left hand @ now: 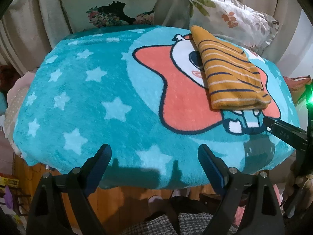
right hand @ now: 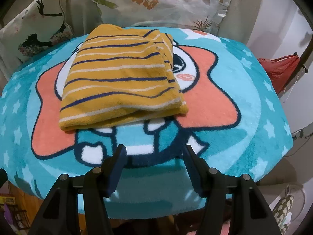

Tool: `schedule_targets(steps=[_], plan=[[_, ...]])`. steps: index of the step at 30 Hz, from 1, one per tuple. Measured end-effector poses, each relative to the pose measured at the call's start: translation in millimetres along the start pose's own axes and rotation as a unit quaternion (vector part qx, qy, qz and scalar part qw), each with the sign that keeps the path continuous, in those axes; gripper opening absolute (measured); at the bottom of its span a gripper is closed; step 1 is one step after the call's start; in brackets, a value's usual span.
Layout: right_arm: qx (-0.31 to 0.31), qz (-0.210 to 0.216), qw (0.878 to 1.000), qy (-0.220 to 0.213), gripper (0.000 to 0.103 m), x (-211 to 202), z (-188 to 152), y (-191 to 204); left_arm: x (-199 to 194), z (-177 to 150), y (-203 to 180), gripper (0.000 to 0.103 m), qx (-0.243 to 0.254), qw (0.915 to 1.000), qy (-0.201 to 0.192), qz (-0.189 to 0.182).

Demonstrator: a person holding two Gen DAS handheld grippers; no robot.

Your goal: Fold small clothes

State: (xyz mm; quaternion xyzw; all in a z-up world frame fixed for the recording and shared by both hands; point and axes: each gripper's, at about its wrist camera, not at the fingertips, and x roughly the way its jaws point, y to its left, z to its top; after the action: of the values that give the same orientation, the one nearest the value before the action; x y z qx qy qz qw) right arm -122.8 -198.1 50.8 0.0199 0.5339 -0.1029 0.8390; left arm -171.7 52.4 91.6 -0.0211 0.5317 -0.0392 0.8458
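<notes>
Folded mustard striped garment (right hand: 121, 76) lies on turquoise star blanket (right hand: 244, 117), over the cartoon print, far side near the floral pillow (right hand: 156, 2). Right gripper (right hand: 154, 152) hovers just short of its near edge, jaws spread, nothing between. Left gripper (left hand: 154, 152) well off to the side, jaws spread wide, empty, above bare blanket.

One garment, one blanket, two cushions

One folded striped garment (right hand: 121, 74) is lying on one star-patterned blanket (right hand: 244, 121); two cushions, silhouette cushion (right hand: 33, 29) and floral cushion (right hand: 156, 2), are standing behind the blanket.
</notes>
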Motion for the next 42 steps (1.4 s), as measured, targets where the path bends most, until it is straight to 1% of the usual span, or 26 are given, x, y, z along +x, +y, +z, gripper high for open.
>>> schedule_targets(steps=[4, 8, 13, 22, 30, 35, 39, 42], plan=[[0.002, 0.003, 1.0, -0.002, 0.064, 0.4, 2.0, -0.4, -3.8, 2.4, -1.8, 0.089, -0.004, 0.9999, -0.013, -0.006], [-0.004, 0.007, 1.0, -0.006, 0.064, 0.0, 5.5, -0.5, -6.1, 7.1, -8.0, 0.089, -0.001, 0.9997, -0.024, -0.004], [-0.012, 0.013, 1.0, -0.015, 0.064, -1.7, 15.1, -2.2, -5.1, 15.0, -17.6, 0.089, 0.002, 0.9995, -0.03, -0.003], [-0.026, 0.02, 0.999, -0.018, 0.066, 1.6, 37.9, -14.2, 13.0, 33.8, -45.6, 0.089, -0.005, 0.9998, -0.014, -0.011], [-0.033, 0.018, 0.999, -0.011, 0.067, 14.0, 55.5, -37.2, 32.3, 52.1, -81.0, 0.089, -0.005, 0.9996, -0.001, -0.026], [-0.031, 0.018, 0.999, -0.01, 0.067, 20.3, 64.0, -54.3, 38.1, 63.0, -100.5, 0.089, 0.0, 0.9995, 0.001, -0.031], [-0.028, 0.019, 0.999, -0.011, 0.067, 24.0, 68.6, -67.3, 36.4, 71.3, -114.5, 0.089, 0.003, 0.9992, -0.011, -0.037], [-0.028, 0.021, 0.999, -0.012, 0.067, 25.6, 69.9, -75.6, 26.8, 78.4, -120.1, 0.089, -0.004, 0.9983, -0.043, -0.04]])
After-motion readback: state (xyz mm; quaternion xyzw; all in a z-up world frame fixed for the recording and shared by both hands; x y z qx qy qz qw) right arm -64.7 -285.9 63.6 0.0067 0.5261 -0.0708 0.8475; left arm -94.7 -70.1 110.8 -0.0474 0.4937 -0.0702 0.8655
